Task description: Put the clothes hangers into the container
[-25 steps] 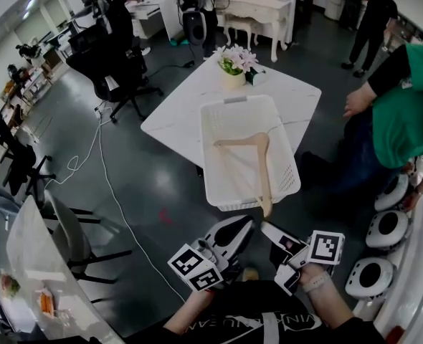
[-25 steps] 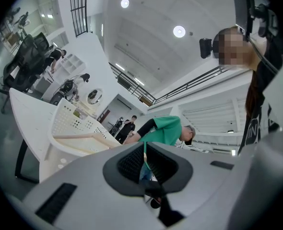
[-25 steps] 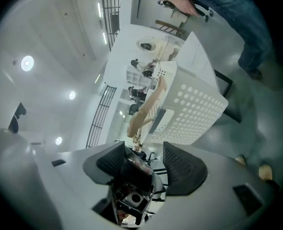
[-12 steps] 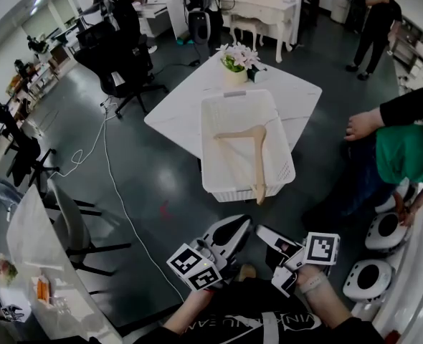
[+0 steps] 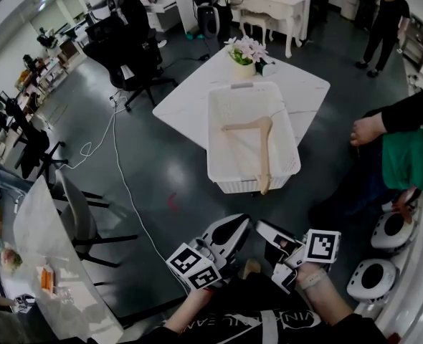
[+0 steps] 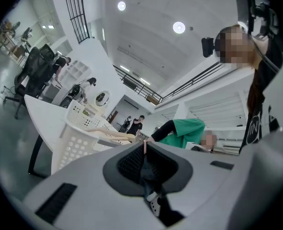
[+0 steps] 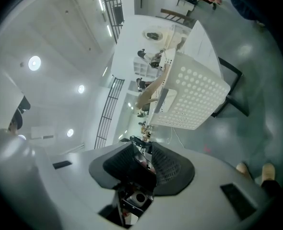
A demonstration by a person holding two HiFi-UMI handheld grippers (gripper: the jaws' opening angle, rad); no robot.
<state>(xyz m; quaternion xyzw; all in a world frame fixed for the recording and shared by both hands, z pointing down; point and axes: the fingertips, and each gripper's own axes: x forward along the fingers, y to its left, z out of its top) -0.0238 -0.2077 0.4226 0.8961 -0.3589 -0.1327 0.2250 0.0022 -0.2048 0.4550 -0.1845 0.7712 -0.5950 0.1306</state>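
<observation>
A pale wooden hanger [image 5: 258, 138] lies in the white perforated basket [image 5: 222, 174] on the table [image 5: 186, 102], with one arm poking over the near rim. Its hook is hard to make out. My left gripper [image 5: 241, 223] is clenched on nothing, and only its own view shows that. My right gripper [image 5: 262, 228] has just been closing, with a slit left and nothing in it.

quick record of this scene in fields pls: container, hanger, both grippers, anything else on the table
container: white perforated plastic basket on the white table
hanger: light wooden clothes hanger lying in the basket, one end sticking out over the near rim
left: left gripper jaws together, empty, short of the basket
right: right gripper jaws narrowly apart, just been closing, nothing between them
other: pot of pink and white flowers beyond the basket
</observation>
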